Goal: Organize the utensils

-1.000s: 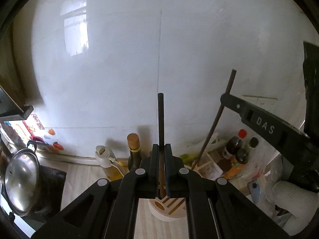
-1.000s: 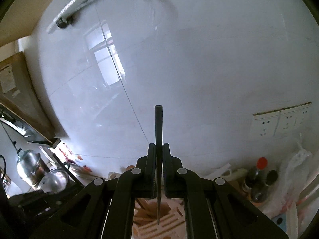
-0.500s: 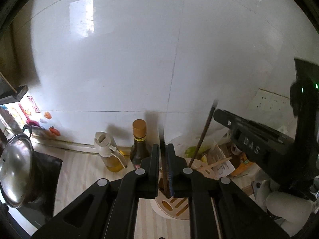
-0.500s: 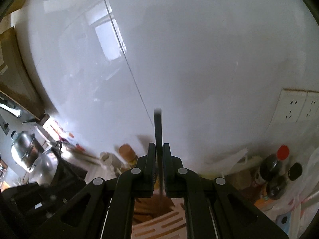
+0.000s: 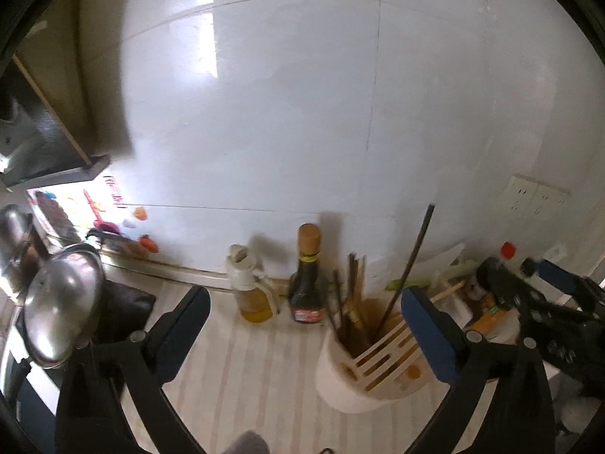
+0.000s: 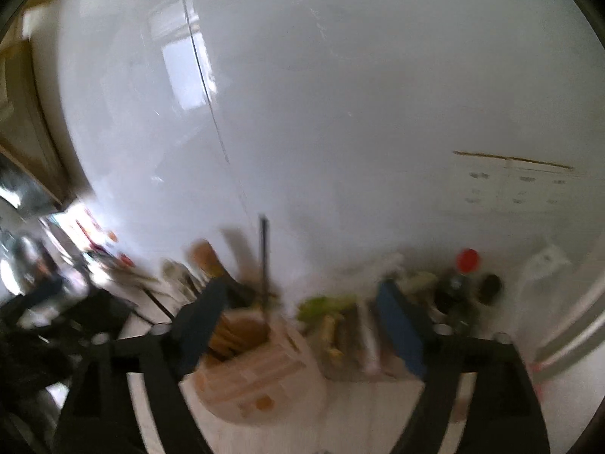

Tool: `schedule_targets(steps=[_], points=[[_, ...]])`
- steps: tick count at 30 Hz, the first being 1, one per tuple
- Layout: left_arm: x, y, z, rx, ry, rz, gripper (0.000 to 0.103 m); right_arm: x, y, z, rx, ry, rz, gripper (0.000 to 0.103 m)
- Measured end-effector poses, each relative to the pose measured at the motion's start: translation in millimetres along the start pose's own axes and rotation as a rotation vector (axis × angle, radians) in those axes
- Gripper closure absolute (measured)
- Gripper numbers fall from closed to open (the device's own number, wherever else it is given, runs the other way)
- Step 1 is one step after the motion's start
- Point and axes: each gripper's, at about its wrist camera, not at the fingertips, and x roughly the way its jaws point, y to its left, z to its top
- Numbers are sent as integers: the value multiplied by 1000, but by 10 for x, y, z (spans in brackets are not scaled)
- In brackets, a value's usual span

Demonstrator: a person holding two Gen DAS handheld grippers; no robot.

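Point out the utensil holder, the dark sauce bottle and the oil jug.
utensil holder [image 5: 340, 374], left wrist view, white outer wall.
dark sauce bottle [image 5: 307, 283], left wrist view, dark body.
oil jug [image 5: 257, 302], left wrist view, oil-filled lower body.

A dark sauce bottle [image 5: 307, 276] with a tan cap stands at the white tiled wall [image 5: 302, 113], just beside a yellow oil jug [image 5: 252, 291]. A steel pot lid [image 5: 62, 302] sits at left. A red-capped bottle [image 6: 463, 276] and wall sockets [image 5: 533, 197] occupy the right.
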Motion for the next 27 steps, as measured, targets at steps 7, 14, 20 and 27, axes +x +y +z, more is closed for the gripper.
schedule_targets(steps=[7,14,20,27], points=[[20,-37,-381,7,41,60,0,-57,-17,-529,-63,45,-96,0],[-212,-49,-550,-36,21,76,0,-289,-61,-677,-73,-7,-137,0],[-569,-15,-674,-29,-11,80,0,-683,-52,-800,-59,-50,-149,0],[-1121,112,-846,-16,-54,60,0,-1382,48,-1024,-39,-116,-174,0]])
